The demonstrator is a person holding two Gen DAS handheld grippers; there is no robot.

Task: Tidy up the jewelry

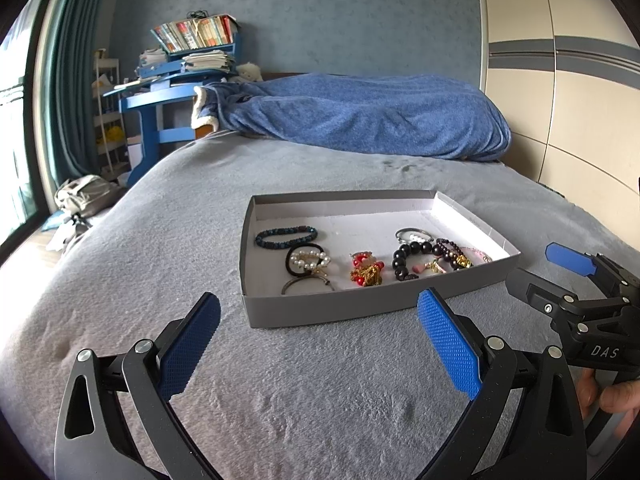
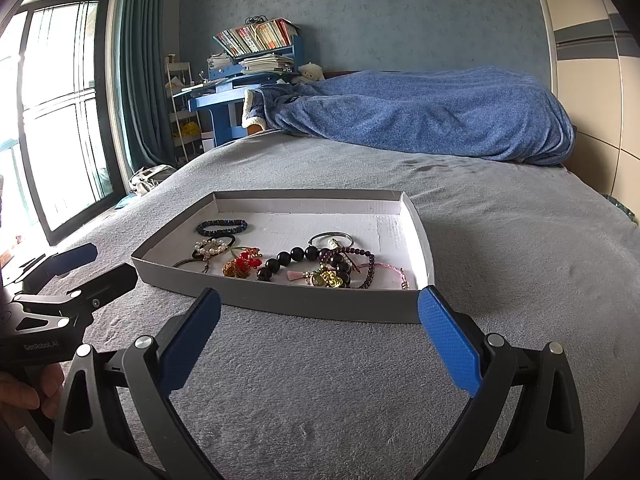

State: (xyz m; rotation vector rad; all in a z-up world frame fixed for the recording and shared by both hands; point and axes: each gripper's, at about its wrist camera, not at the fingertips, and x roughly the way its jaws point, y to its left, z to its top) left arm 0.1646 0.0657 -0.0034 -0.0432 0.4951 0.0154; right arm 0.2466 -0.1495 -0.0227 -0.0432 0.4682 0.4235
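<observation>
On the fuzzy grey bedspread [image 1: 280, 392] sat a shallow grey cardboard tray [image 1: 320, 308], white inside, its long side running left to right. Jewelry lay loose in it: dark beaded bracelet [image 1: 286, 237], pearl hair tie [image 1: 307, 261], red-gold cluster [image 1: 366, 270], big black beads [image 1: 408, 256]. Left gripper [image 1: 320, 344] and right gripper [image 2: 320, 344] hovered near the tray, blue textured pads spread wide, holding nothing.

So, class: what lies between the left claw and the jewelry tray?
Only bare grey blanket lies between the open left claw and the tray, seen in the left wrist view.
</observation>
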